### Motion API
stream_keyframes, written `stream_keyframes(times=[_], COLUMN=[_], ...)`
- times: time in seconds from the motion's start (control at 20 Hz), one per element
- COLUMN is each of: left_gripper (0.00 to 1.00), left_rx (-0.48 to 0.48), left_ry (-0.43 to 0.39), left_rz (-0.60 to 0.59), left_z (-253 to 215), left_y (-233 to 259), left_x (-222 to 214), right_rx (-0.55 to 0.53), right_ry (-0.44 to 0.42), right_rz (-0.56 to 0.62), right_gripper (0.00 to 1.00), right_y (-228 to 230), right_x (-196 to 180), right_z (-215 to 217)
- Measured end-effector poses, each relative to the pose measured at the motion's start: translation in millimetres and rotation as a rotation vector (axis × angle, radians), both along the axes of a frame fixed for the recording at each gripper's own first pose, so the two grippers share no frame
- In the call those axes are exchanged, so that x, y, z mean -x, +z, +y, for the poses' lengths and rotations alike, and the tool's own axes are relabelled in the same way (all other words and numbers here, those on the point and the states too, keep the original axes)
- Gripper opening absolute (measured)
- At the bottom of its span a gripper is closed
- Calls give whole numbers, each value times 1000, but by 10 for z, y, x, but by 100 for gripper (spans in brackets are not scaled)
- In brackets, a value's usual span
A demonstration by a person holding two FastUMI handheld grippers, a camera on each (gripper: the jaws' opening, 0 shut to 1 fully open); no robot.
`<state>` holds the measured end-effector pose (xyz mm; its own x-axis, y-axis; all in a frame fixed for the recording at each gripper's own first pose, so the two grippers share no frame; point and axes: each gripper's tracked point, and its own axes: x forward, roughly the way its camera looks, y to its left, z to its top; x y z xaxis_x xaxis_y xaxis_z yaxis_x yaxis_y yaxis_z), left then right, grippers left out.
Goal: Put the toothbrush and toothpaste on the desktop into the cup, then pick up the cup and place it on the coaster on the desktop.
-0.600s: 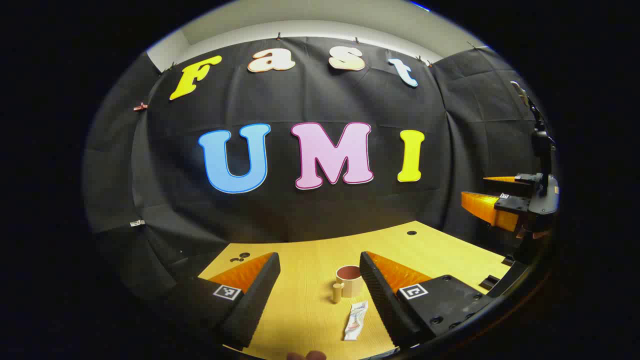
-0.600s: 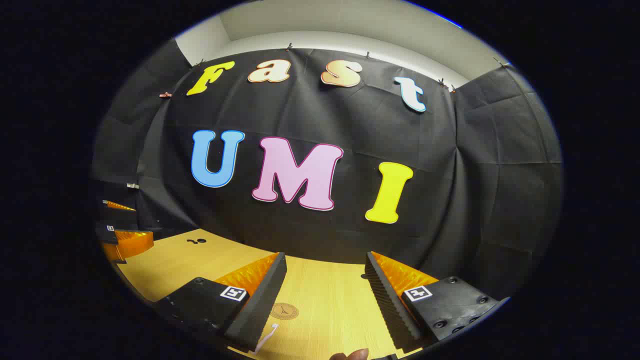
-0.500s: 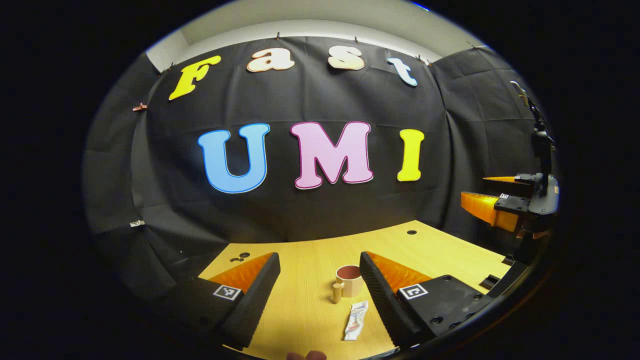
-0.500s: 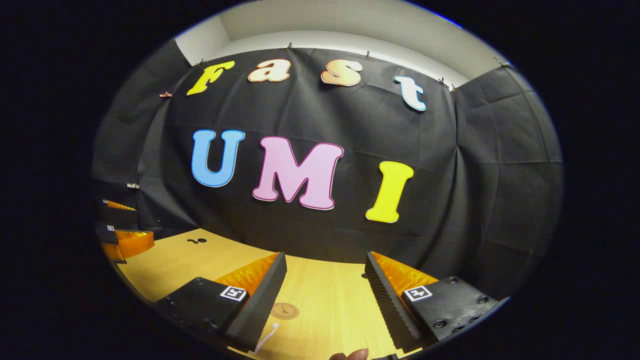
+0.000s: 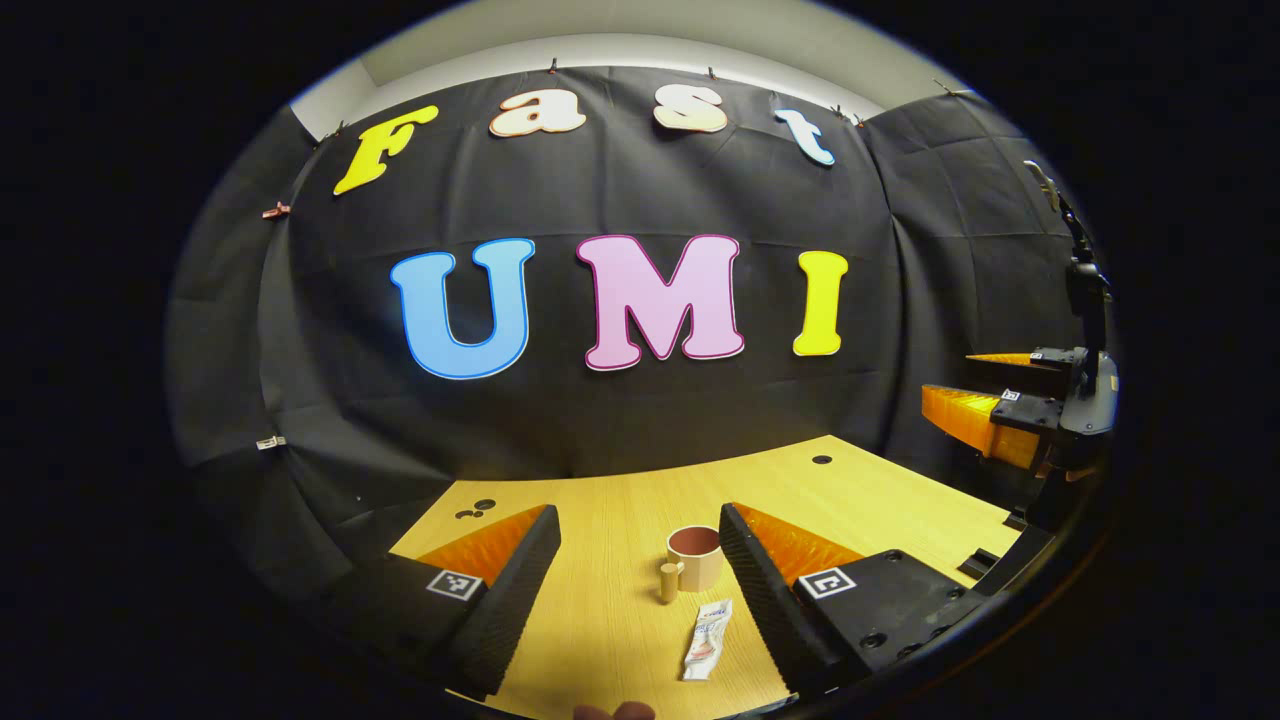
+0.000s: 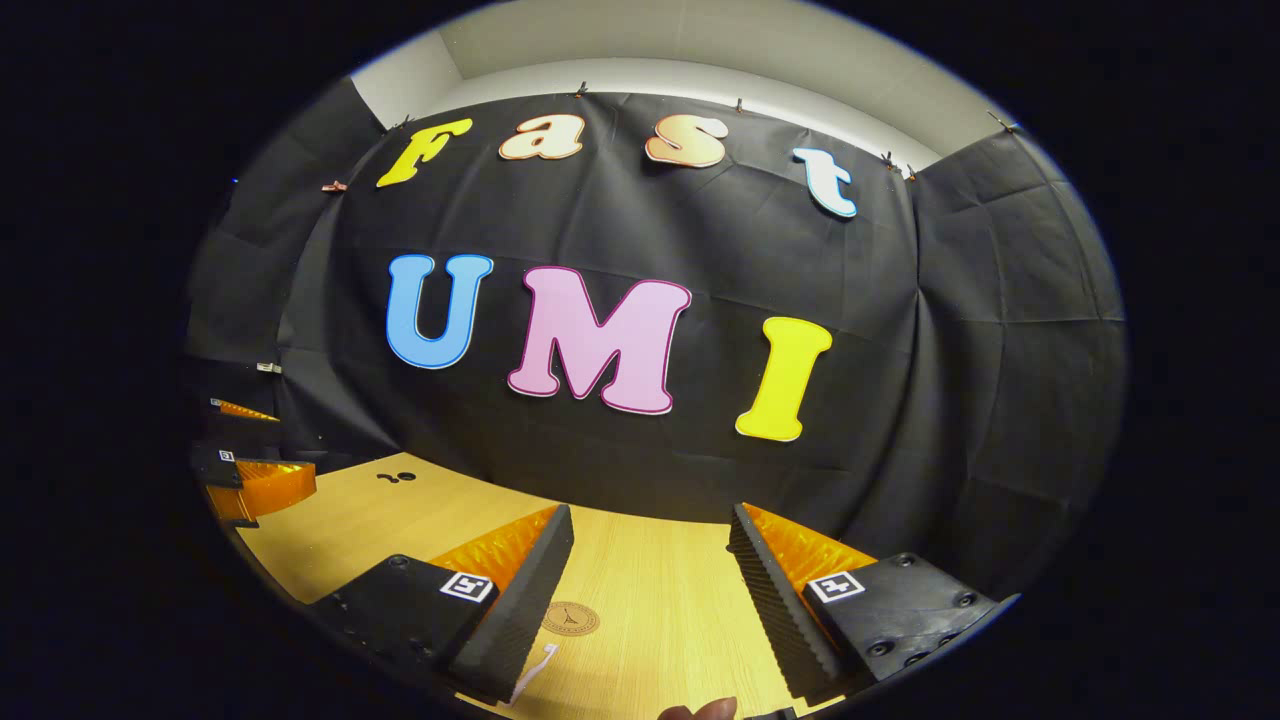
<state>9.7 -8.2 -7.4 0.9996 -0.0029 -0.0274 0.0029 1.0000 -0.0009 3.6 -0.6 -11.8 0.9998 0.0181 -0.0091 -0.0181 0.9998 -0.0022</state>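
Desk (image 5: pixel 620 500): light wood top, set against the booth's black cloth wall.

Cup (image 5: pixel 694 556): stands upright on the desk, handle turned toward the camera in the left gripper view; interior dark, nothing in it.

Toothpaste (image 5: pixel 705 640): small tube lying flat, just in front of the cup, apart from it.

Left gripper (image 5: pixel 640 590): above the desk, fingers spread wide, holding nothing; cup and toothpaste lie ahead between the fingers.

Coaster (image 6: pixel 570 619): round disc flat on the desk, well apart from the cup, seen in the right gripper view.

Toothbrush (image 6: pixel 533 674): white, lying just in front of the coaster, partly hidden by a finger.

Right gripper (image 6: pixel 650 600): fingers spread wide, holding nothing, above the coaster.
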Motion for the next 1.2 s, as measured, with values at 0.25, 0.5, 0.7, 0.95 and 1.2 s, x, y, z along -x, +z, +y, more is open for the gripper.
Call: stream_keyframes(times=[0.25,0.5,0.7,0.95,1.2], left_gripper=[99,99,99,99,97], left_rx=[-7,-3,-2,-27,-60], left_ry=[-10,-80,-129,-210,-285], left_rz=[20,98,218,399,570], left_z=[-71,-255,-400,-624,-801], left_y=[-75,-311,-715,-1325,-1884], left_x=[-39,-122,-237,-365,-489], right_rx=[-1,17,12,18,15], right_ry=[11,21,14,-3,-26], right_rz=[19,30,47,67,93], right_gripper=[97,97,97,97,97], right_y=[-134,-204,-292,-419,-552], right_x=[18,12,-5,13,44], right_z=[-15,-42,-120,-295,-493])
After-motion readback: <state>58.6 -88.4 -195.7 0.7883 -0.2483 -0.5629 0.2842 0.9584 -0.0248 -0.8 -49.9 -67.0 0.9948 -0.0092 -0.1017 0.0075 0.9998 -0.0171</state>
